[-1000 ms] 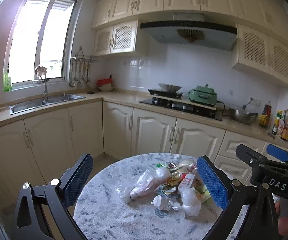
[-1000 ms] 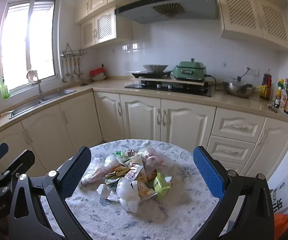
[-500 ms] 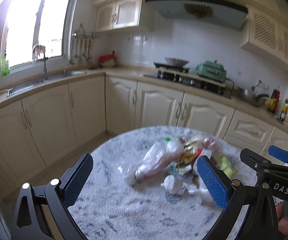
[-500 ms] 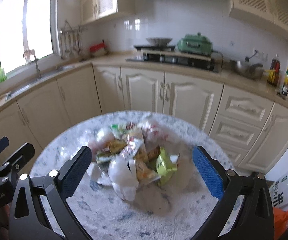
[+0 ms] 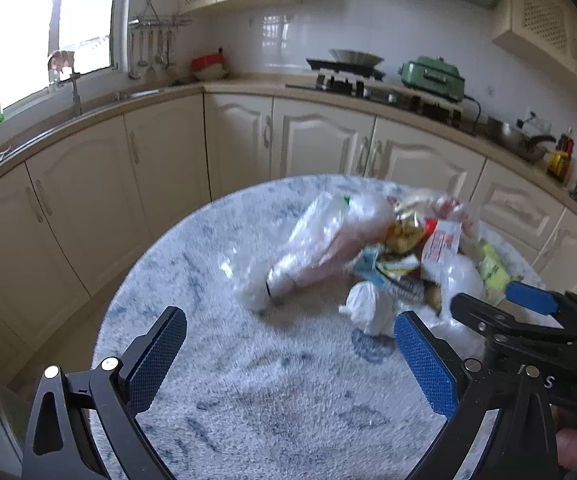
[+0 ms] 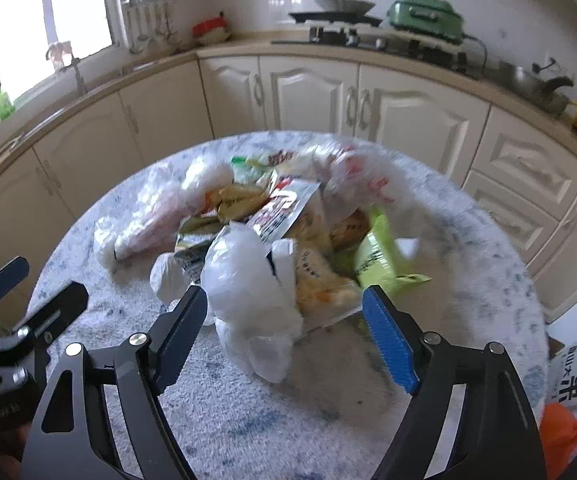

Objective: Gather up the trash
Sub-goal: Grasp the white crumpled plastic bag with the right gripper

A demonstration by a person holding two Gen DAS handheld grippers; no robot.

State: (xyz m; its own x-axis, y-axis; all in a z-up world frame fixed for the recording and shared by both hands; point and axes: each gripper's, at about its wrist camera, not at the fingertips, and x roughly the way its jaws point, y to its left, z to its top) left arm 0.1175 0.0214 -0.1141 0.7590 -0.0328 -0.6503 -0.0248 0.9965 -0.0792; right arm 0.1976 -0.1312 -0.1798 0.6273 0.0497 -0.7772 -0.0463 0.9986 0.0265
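Note:
A pile of trash lies on a round marble table (image 5: pixel 216 396): a long clear plastic bag (image 5: pixel 328 240), a crumpled white plastic bag (image 6: pixel 248 280), a red and white wrapper (image 6: pixel 284 208), a green wrapper (image 6: pixel 376 256) and other packets. My right gripper (image 6: pixel 284 300) points down at the near side of the pile. Its jaws are closing, with the white bag and a wrapper between them, and the pads do not visibly press. My left gripper (image 5: pixel 288 340) hangs open over bare tabletop, short of the pile, with a small white wad (image 5: pixel 364 304) just ahead.
Cream cabinets (image 5: pixel 312 140) run along the back under a worktop with a sink (image 5: pixel 72 96), a stove (image 5: pixel 344 76) and a green pot (image 5: pixel 432 76). Beside the table on the right are a white printed sack (image 6: pixel 572 376) and something orange (image 6: pixel 564 436).
Both grippers have sunk and tilted down toward the table, so the pile looks larger and closer. The right jaws have narrowed around the white bag. The left jaws stay wide.

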